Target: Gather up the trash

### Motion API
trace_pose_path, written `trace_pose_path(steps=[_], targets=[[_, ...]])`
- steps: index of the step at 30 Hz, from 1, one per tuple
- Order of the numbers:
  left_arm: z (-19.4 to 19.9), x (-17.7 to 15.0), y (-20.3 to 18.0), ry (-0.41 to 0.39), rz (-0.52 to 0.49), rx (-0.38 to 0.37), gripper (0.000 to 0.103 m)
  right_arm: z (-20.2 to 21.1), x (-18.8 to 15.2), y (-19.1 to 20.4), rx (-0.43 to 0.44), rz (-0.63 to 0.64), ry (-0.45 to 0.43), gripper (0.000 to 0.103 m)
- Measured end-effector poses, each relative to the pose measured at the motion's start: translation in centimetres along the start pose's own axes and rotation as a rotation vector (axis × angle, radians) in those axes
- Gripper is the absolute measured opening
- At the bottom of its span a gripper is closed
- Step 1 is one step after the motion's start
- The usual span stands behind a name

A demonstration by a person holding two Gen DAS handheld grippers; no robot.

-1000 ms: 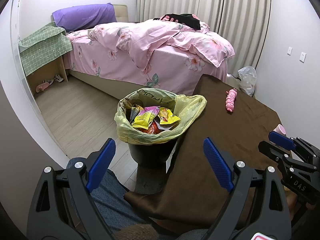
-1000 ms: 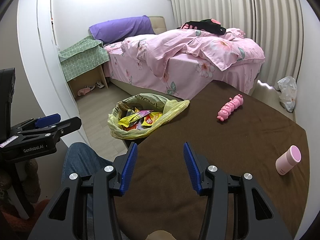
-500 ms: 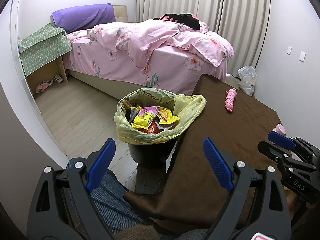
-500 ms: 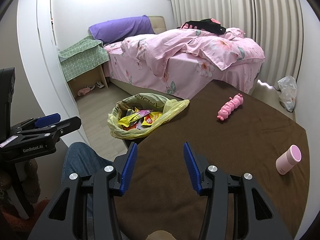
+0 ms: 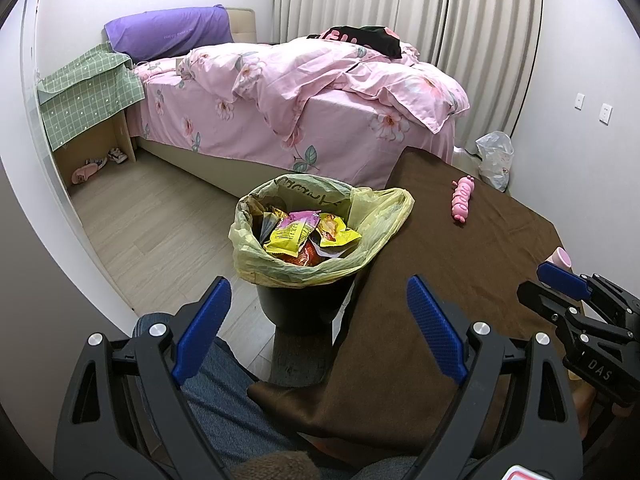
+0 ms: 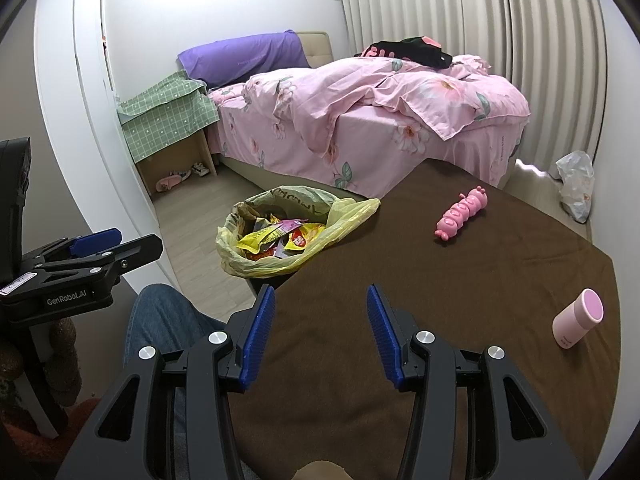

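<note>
Both the left gripper (image 5: 316, 312) and the right gripper (image 6: 318, 322) hang wide and empty. The bin (image 5: 308, 304), left of the table (image 6: 460, 280), looks full of wrappers (image 5: 296, 236). Probably gather the liner (image 5: 384, 216) edges gently.

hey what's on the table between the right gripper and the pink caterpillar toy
Nothing: in the right wrist view, only bare brown tablecloth lies between the right hand-held gripper and the toy. The pink cup sits off to the right.
</note>
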State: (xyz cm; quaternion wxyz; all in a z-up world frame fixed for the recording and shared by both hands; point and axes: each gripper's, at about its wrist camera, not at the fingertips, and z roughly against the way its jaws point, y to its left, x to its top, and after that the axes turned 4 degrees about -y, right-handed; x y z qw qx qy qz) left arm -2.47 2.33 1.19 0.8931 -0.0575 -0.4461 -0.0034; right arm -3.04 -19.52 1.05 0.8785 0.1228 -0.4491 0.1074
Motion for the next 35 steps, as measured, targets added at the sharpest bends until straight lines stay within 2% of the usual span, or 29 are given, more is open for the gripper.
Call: trace_pose_path(steps=[26,30,34,35], targets=[[0.0,-0.2,0.0,-0.005,-0.006,0.001,0.085,-0.2,0.0,0.0,-0.004,0.002,0.010,0.045],[-0.4,-0.1,-0.6,0.008,-0.003,-0.020,0.085,-0.4,-0.1,-0.2,-0.011,0.010,0.016,0.045],[-3.1,0.1,-3.1,0.068,-0.036,-0.074,0.085,-0.5,-1.0,-3.5,-0.053,-0.026,0.010,0.046],[-4.0,0.0,-3.9,0.090,-0.052,-0.076,0.088,-0.5,-1.4,-5.0,-0.084,-0.043,0.000,0.054]])
